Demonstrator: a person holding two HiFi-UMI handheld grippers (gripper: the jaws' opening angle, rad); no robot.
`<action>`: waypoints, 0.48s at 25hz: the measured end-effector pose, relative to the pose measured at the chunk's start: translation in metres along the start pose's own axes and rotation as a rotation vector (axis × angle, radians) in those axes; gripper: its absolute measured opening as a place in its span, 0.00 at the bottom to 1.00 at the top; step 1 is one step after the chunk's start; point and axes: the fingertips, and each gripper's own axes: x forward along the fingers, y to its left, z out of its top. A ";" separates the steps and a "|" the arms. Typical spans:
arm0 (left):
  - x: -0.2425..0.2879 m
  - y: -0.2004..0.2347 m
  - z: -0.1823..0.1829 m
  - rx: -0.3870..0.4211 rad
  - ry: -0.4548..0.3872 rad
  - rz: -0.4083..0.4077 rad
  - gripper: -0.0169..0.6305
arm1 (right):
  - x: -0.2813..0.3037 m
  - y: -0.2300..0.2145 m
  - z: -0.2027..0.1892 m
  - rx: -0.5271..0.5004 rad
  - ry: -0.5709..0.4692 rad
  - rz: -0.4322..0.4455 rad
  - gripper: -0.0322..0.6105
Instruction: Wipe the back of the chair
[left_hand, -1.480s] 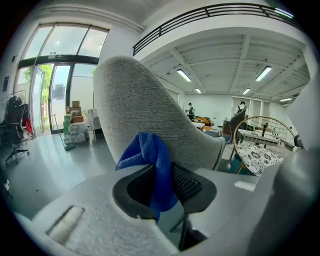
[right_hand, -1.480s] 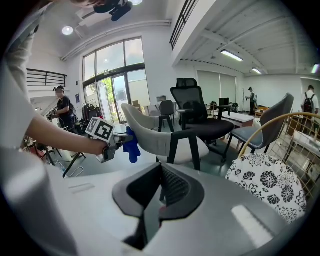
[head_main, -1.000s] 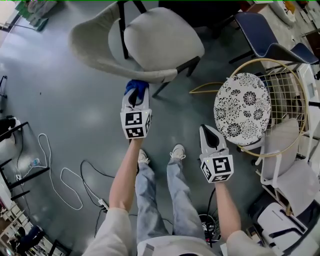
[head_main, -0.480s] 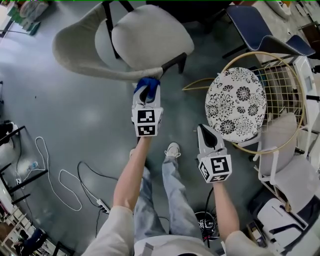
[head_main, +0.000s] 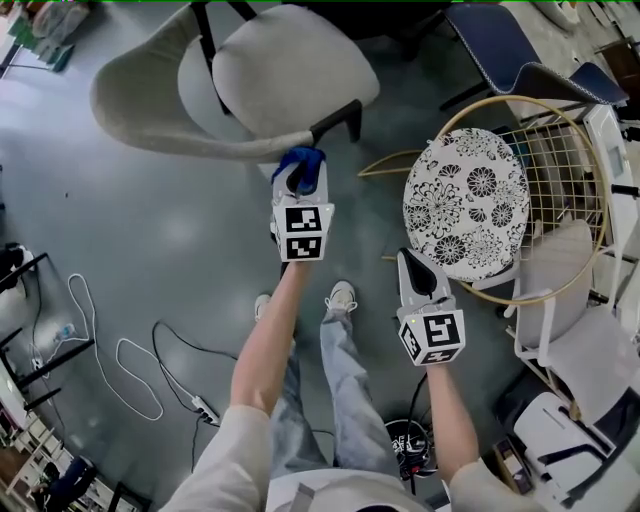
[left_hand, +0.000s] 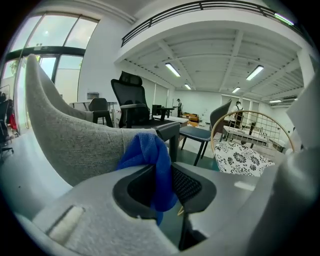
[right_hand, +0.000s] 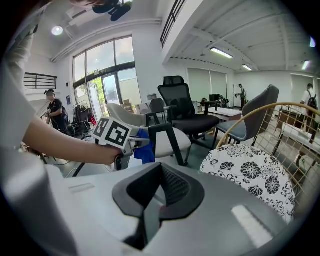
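Observation:
The grey upholstered chair (head_main: 290, 70) stands ahead of me, its curved back (head_main: 160, 125) sweeping round toward me. My left gripper (head_main: 300, 172) is shut on a blue cloth (head_main: 299, 160), which sits against the right end of the chair back's rim. In the left gripper view the blue cloth (left_hand: 150, 160) bulges out between the jaws, with the grey chair back (left_hand: 70, 135) just behind it to the left. My right gripper (head_main: 418, 268) hangs lower right, away from the chair, jaws shut with nothing in them. The right gripper view shows the left gripper (right_hand: 137, 142) and the cloth (right_hand: 145, 152).
A round seat with a black-and-white floral cushion (head_main: 465, 205) and gold wire frame (head_main: 560, 180) stands to the right. A dark blue chair (head_main: 520, 60) is at the back right. White cables (head_main: 120, 360) trail on the grey floor at left. My legs and shoes (head_main: 340, 297) are below.
My left gripper with the blue cloth has slid rightward along the chair back's rim. The right gripper has stayed about where it was.

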 end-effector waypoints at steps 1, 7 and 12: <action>-0.001 0.000 0.000 0.003 -0.002 -0.010 0.16 | 0.000 0.001 -0.001 0.000 0.001 0.000 0.05; -0.020 0.010 -0.013 0.040 -0.022 -0.064 0.16 | 0.007 0.015 -0.001 -0.013 0.005 0.022 0.05; -0.053 0.047 -0.051 0.023 -0.003 -0.038 0.16 | 0.017 0.035 -0.003 -0.028 0.010 0.045 0.05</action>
